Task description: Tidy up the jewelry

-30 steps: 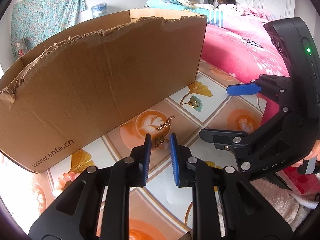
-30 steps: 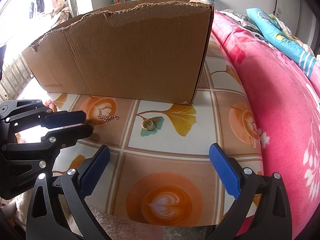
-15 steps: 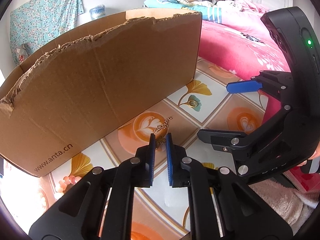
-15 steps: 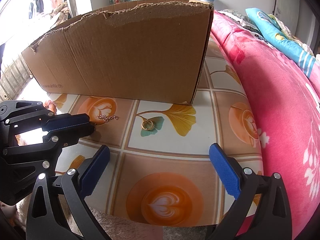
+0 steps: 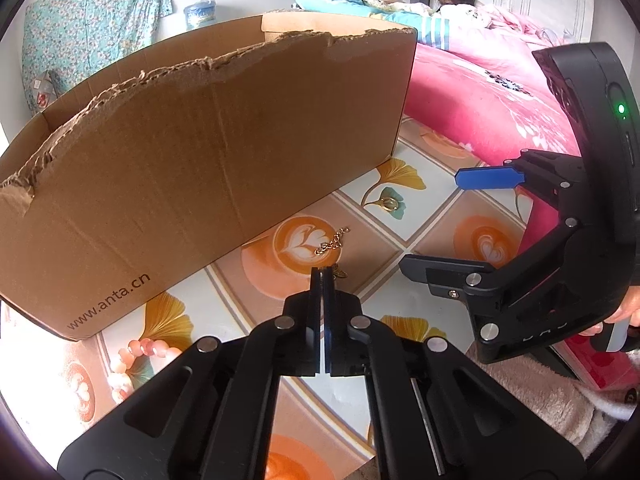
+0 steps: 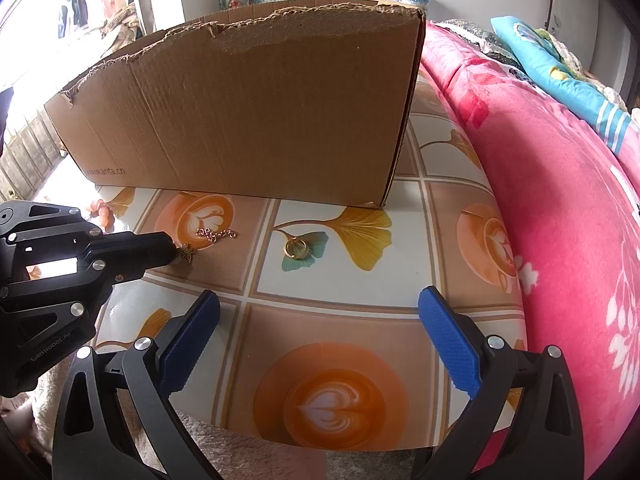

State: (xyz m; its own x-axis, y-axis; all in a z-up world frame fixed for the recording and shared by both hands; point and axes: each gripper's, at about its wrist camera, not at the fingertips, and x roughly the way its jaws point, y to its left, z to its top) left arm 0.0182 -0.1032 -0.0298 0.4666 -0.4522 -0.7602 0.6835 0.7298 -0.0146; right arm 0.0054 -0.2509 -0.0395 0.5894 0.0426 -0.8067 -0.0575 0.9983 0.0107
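Item one, my left gripper point(image 5: 322, 274): black frame, blue pads, jaws having just been closing and now pressed together on the small gold butterfly charm point(image 6: 186, 255), which peeks out at the tips, one o'clock of them in the left view. Item two, short gold link chain point(image 5: 331, 241): lying loose on the latte-art print at twelve o'clock of those tips, close to the charm; I cannot tell whether the two are joined. Item three, gold ring point(image 6: 296, 247): flat on the teal leaf print, well apart from the chain, at three o'clock of it in the right view. Item four, my right gripper point(image 6: 318, 334): jaws spread wide, nothing between the blue pads point(image 6: 450, 344), hovering over the table with the ring at twelve o'clock. Item five, large brown cardboard box with a torn upper edge point(image 6: 256, 112): standing behind all the jewelry. Item six, tile-patterned tablecloth with orange cups and yellow leaves point(image 6: 332, 280). Item seven, pink flowered blanket point(image 6: 560, 200), at three o'clock of the table.
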